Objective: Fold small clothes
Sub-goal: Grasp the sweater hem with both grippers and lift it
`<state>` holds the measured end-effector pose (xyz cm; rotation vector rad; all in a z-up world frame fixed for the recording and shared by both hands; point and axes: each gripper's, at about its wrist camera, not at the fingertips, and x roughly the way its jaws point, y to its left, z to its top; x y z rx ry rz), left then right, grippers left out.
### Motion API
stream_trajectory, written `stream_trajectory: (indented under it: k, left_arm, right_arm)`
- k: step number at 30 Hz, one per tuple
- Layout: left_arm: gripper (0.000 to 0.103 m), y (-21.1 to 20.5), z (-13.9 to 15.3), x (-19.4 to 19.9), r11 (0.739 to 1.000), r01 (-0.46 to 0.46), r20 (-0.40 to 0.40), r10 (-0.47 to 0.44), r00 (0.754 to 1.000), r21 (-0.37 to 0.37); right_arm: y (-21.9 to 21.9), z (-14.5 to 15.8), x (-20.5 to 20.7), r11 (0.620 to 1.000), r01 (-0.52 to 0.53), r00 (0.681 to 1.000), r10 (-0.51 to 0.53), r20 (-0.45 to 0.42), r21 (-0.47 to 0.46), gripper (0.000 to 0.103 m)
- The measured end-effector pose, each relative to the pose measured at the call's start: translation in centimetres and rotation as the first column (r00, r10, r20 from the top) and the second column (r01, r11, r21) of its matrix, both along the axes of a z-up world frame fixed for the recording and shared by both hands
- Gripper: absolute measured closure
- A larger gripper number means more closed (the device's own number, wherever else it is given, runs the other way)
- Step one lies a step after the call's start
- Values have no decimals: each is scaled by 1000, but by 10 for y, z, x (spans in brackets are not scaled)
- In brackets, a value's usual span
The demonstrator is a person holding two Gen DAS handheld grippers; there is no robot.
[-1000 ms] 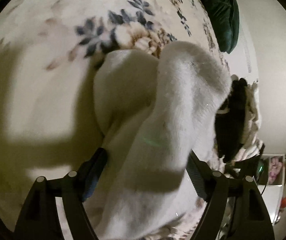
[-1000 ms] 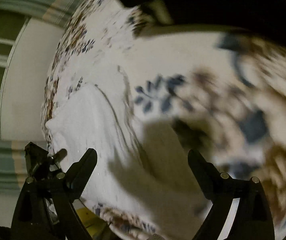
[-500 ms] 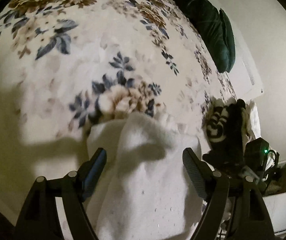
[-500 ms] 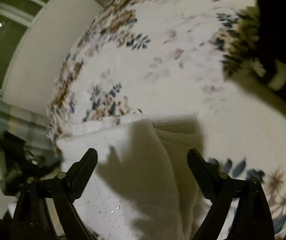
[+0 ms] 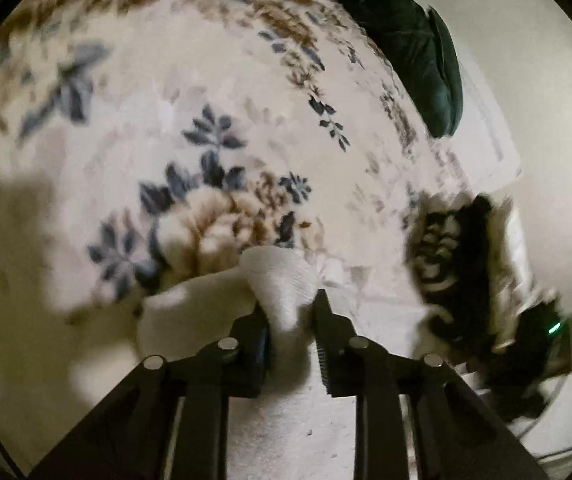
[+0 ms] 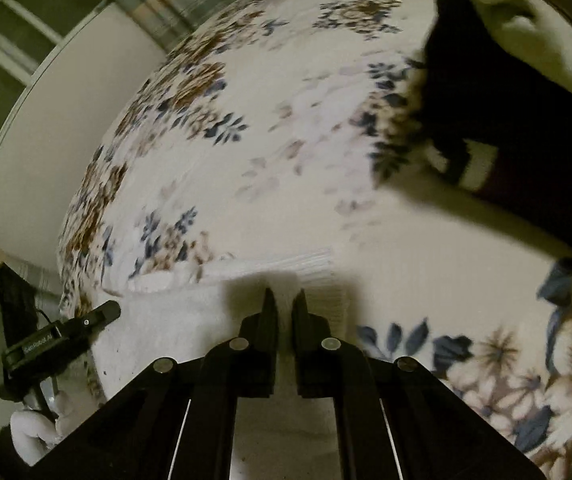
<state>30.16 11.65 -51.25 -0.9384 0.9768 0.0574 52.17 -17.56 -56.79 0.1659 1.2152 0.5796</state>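
Observation:
A white sock lies on the floral blanket, low in both wrist views. My left gripper has a bunched fold of the sock between its jaws. The jaws are closing and the pads press on the cloth. In the right wrist view the sock shows a ribbed edge. My right gripper is shut, its two fingertips pinching the white cloth just behind that edge. The part of the sock nearest each camera is hidden under the gripper bodies.
The floral blanket covers the bed. A dark green cushion lies at the far right. A pile of black and white clothes sits right of the sock; a dark garment hangs at the upper right. A white-gloved hand holds a black device at lower left.
Both grippers stood open over the white sock and have now closed on it. The left one pinches a raised fold, the right one the cloth near the ribbed edge.

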Motion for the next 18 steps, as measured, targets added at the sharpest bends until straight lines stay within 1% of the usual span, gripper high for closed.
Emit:
stream_trajectory:
  k: [1, 2, 4, 5, 6, 7, 9, 10, 13, 16, 18]
  left_arm:
    - [73, 6, -6, 1, 999, -17, -9, 16, 1000, -44]
    - [72, 11, -11, 2, 996, -26, -5, 26, 1000, -90]
    - [73, 15, -12, 4, 994, -25, 7, 26, 1000, -109]
    - [73, 14, -8, 5, 997, -17, 5, 17, 1000, -70]
    - [85, 12, -3, 6, 1000, -11, 3, 11, 1000, -11]
    - [93, 10, 7, 8, 999, 6, 33, -7, 999, 34]
    - [93, 8, 16, 12, 995, 13, 32, -16, 999, 95]
    - [93, 8, 17, 14, 994, 14, 23, -17, 1000, 112]
    - [93, 17, 4, 20, 994, -10, -24, 13, 1000, 108]
    - [93, 27, -17, 30, 995, -23, -70, 30, 997, 102]
    - [93, 31, -28, 34, 996, -20, -89, 27, 996, 84]
  right_arm:
    - [-1, 0, 2, 1000, 4, 1000, -4, -4, 0, 96]
    - [1, -2, 5, 1000, 0, 1000, 0, -7, -3, 96]
    - [12, -2, 9, 999, -32, 999, 33, -3, 13, 96]
    - [16, 0, 10, 999, -46, 999, 46, 3, 21, 96]
    - [23, 4, 11, 998, -66, 998, 65, 17, 23, 96]
    - [28, 8, 12, 997, -74, 997, 73, 31, 22, 96]
    - [32, 18, 15, 997, -74, 997, 72, 41, 39, 96]
    - [32, 20, 16, 997, -63, 997, 61, 44, 40, 96]
    - [26, 19, 27, 999, -12, 999, 11, 44, 30, 96]
    - [23, -5, 39, 1000, 25, 1000, -25, -9, -11, 96]
    - [28, -22, 43, 999, 10, 999, -12, -33, -49, 96]
